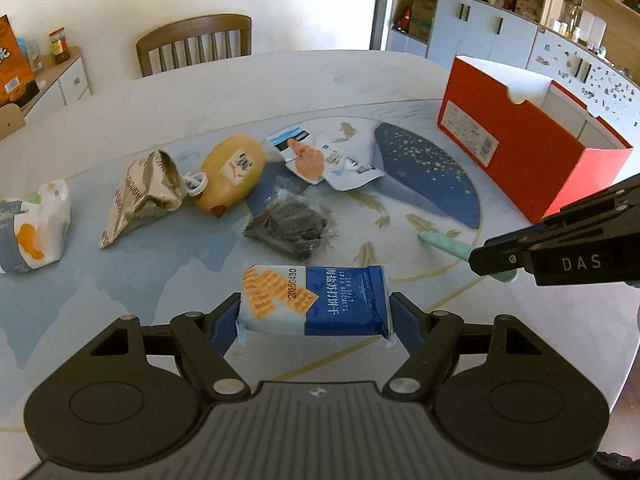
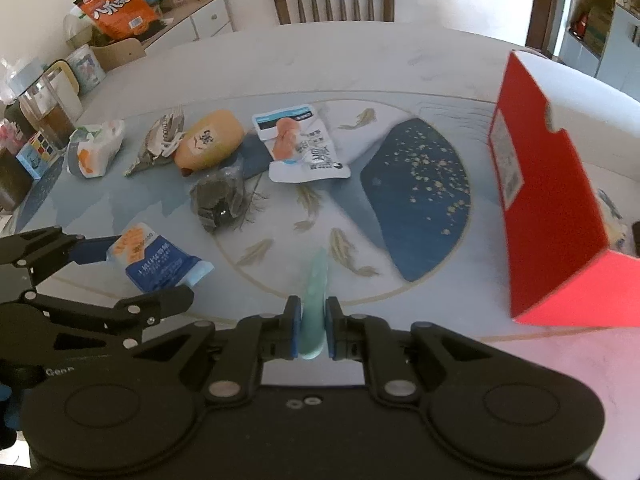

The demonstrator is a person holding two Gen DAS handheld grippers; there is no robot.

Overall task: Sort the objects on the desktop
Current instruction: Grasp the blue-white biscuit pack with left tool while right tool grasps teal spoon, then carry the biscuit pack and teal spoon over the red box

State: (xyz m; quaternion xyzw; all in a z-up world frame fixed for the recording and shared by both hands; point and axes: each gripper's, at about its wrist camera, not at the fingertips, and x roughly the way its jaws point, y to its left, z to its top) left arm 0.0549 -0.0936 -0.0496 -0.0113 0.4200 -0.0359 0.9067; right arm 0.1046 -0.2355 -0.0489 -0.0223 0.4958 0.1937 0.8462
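Note:
My left gripper [image 1: 314, 320] is shut on a blue and white sea salt biscuit pack [image 1: 316, 300] and holds it above the table; the pack also shows in the right wrist view [image 2: 158, 258]. My right gripper [image 2: 312, 330] is shut on a pale green stick-shaped object [image 2: 316, 300], which also shows in the left wrist view [image 1: 444, 242]. An open red box [image 1: 524, 140] stands on the table at the right, also seen in the right wrist view [image 2: 548, 208].
On the table lie a yellow squeeze bottle [image 1: 232, 172], a crumpled foil bag [image 1: 142, 196], a white snack pouch [image 1: 324, 156], a dark packet [image 1: 290, 228] and a white and orange bag [image 1: 36, 224]. A wooden chair [image 1: 196, 42] stands behind the table.

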